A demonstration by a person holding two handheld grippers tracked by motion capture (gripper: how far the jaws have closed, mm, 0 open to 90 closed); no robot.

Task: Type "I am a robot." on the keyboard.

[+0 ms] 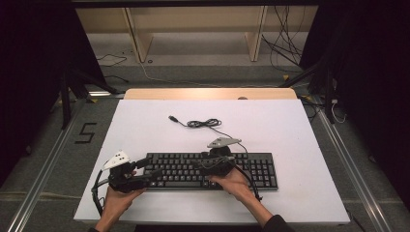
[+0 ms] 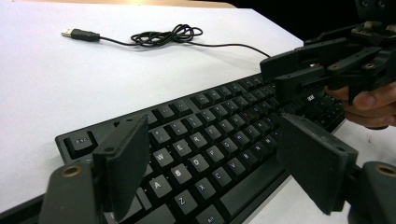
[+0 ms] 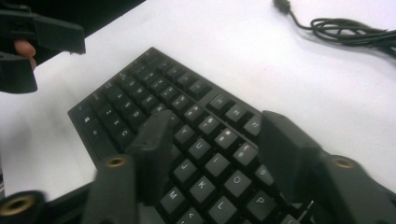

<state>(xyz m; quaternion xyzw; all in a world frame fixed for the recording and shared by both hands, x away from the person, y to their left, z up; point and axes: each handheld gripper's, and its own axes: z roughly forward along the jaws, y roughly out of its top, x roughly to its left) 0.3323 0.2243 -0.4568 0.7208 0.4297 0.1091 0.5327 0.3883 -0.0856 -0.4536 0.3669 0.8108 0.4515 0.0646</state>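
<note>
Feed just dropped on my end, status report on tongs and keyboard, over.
Left tongs open over keyboard left end. Right tongs open above middle keys, nothing held. Cable coiled behind, clear of both.

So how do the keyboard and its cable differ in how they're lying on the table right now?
The keyboard lies flat and straight at the near side of the table, under both grippers; the cable lies farther back, away from them. The keyboard is a wide rigid block, while the cable is thin and bunched in loose loops, its plug end lying free on the white top. Both are black and are joined to each other.
</note>
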